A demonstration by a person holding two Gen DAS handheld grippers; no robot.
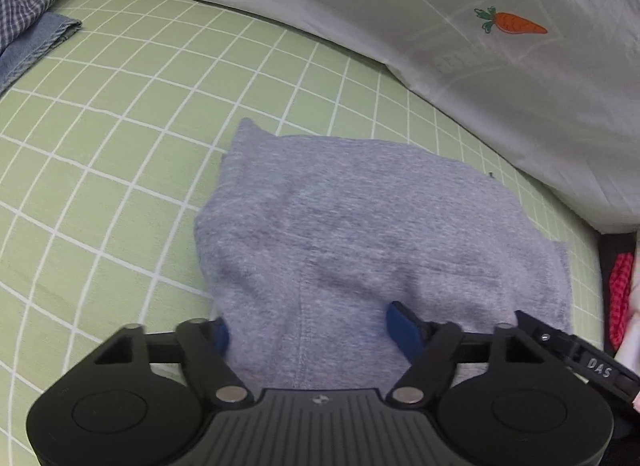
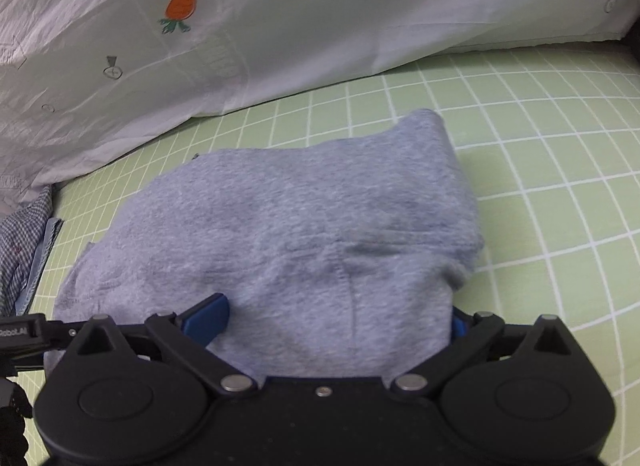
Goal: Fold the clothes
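Grey knit garment (image 1: 360, 225), folded, lay at frame centre on green grid-patterned sheet (image 1: 100, 145). Left gripper (image 1: 316, 330) and right gripper (image 2: 336, 318) straddled its near edge, jaws spread, grasping nothing.

The grey garment (image 1: 360, 225) is of soft, heathered knit cloth and lies folded in a rough, thick rectangle on the green checked bed sheet (image 1: 120, 145). A stitched seam runs along its near part. Its surface has some shallow wrinkles, and one far corner sticks up a little.
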